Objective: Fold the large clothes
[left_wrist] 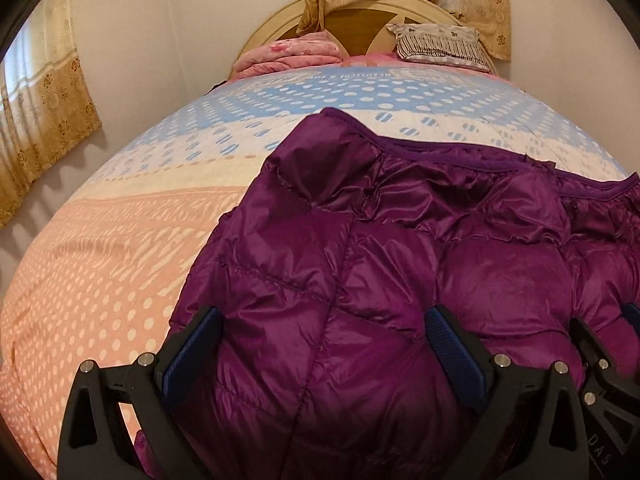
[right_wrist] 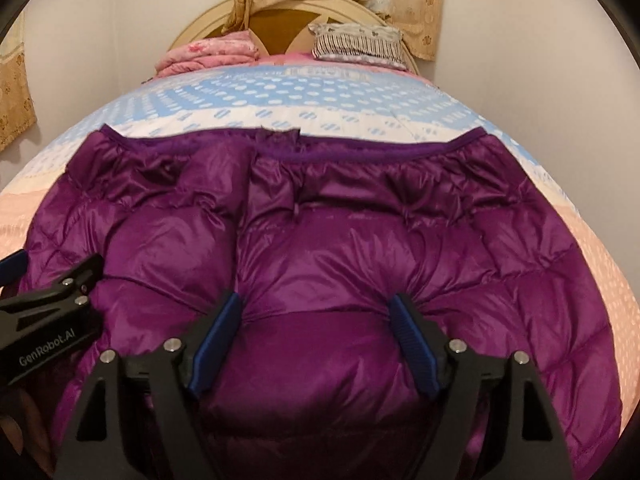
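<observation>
purple quilted jacket [right_wrist: 320,248] fabric is seen bunched between the spread jaws of the right gripper [right_wrist: 316,344], its blue pads [right_wrist: 216,344] pressing into the puffy cloth from both sides. wide-spread jaws are also shown on the left gripper [left_wrist: 320,356], with a fold of the same jacket between them, touched by the pads. the jacket is spread flat across the near half of the bed [left_wrist: 100,240], hem toward the far headboard [right_wrist: 276,20].
</observation>
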